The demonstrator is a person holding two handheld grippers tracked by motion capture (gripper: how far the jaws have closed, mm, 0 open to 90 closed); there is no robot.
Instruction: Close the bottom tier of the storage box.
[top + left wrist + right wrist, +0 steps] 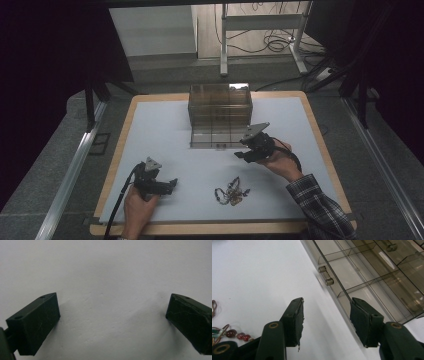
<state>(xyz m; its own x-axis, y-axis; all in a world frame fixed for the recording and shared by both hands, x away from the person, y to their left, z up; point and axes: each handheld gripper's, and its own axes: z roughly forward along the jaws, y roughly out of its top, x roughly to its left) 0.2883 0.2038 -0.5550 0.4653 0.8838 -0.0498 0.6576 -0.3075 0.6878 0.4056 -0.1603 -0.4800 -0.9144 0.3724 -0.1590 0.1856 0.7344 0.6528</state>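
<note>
High view, near edge: beaded jewellery (231, 191) in a tangled heap on the white desk (165, 130), between both hands.
Left gripper (172, 185): resting low by the front edge, jaws spread wide, nothing in them.
Right gripper (241, 148): jaws apart, nothing pinched, right at the open drawer's front.
Far: smoky clear drawer box (220, 107), 1 drawer (212, 138) pulled out.
</note>
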